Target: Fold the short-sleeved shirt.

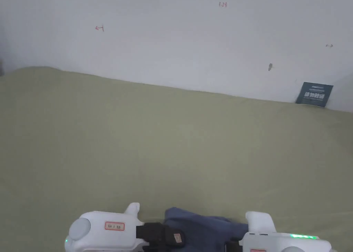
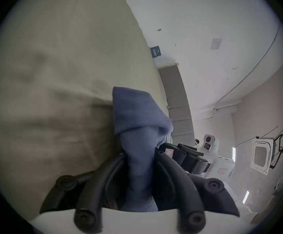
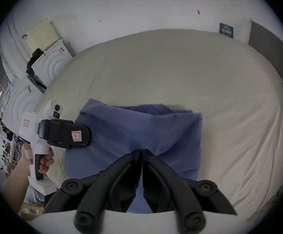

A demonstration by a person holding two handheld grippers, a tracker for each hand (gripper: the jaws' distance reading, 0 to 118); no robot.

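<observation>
A blue short-sleeved shirt (image 1: 203, 226) hangs bunched between the two grippers at the bottom of the head view, over a pale green bed sheet (image 1: 172, 142). In the left gripper view the left gripper (image 2: 139, 155) is shut on a thick fold of the shirt (image 2: 134, 112), which stands up between its black jaws. The right gripper (image 3: 142, 150) has its jaws pressed together on the shirt's edge (image 3: 137, 129), and the cloth spreads beyond them. In the right gripper view the left gripper (image 3: 85, 136), held by a hand (image 3: 44, 160), touches the shirt's left side.
The sheet stretches far ahead to a white wall (image 1: 172, 38). A dark sign (image 1: 314, 94) leans on the wall at the back right. White appliances (image 3: 49, 63) stand off the bed's left side in the right gripper view.
</observation>
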